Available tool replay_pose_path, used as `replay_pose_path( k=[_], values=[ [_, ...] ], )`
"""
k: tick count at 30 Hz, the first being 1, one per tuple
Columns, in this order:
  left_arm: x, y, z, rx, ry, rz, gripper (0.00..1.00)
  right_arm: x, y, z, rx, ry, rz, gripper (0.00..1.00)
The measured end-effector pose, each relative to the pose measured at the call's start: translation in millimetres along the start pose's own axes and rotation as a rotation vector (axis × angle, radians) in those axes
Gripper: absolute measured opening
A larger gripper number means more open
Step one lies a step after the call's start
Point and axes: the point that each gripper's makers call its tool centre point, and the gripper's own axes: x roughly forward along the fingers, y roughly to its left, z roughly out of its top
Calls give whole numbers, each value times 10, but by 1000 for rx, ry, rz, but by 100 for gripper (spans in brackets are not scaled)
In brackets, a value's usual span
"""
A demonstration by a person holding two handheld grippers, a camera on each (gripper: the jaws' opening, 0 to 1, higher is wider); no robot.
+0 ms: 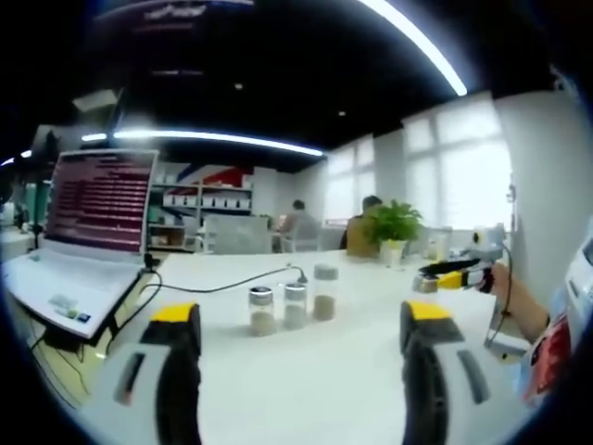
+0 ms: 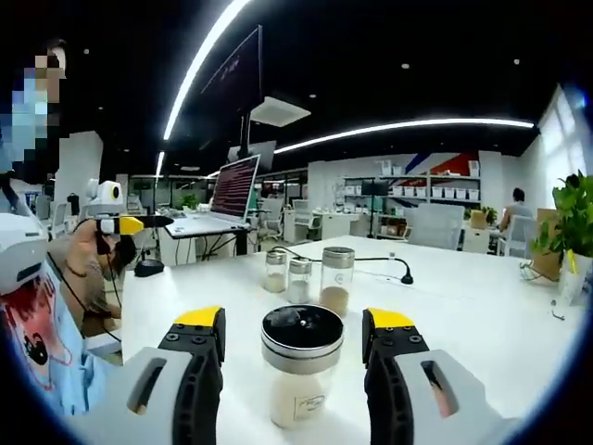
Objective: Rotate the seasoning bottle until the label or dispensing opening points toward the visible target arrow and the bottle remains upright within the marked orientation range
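While upright on the white worktop (image 2: pixel 482 306), the black-lidded glass seasoning bottle (image 2: pixel 300 365) sits between my right tongs (image 2: pixel 295 343), jaws apart, not clamping it.
Three small glass jars with silver lids (image 1: pixel 293 300) stand well ahead of my left tongs (image 1: pixel 301 329), also apart; open white laptop (image 1: pixel 88 232) far left.

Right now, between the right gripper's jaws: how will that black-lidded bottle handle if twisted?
The black-lidded bottle looks like smooth clear glass, so probably slippery and breakable. It is tall with a heavy-looking lid and only partly filled, so it may tip. The right gripper straddles it, seemingly without contact.
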Motion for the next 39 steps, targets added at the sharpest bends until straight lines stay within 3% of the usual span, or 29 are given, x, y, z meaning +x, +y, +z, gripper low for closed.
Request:
replay_pose_path(
  k=[5,12,17,21,27,31,39],
  values=[
    [-1,-101,31,8,-15,-41,94,-85,-2,-56,-38,3,48,64],
    [26,-73,-26,20,6,-36,94,-128,-129,0,-20,-27,94,66],
    [11,-74,-11,25,3,-35,94,-91,-120,39,8,-57,208,67],
    [1,-50,-4,23,1,-25,94,-51,-133,51,21,-77,249,66],
    [-14,-44,0,32,1,-26,94,26,-61,18,20,-50,279,66],
    [-35,-41,12,40,-2,-23,94,96,6,-34,-31,10,284,62],
    [-39,6,0,39,4,-8,94,199,59,-73,-67,44,320,57]
  ],
)
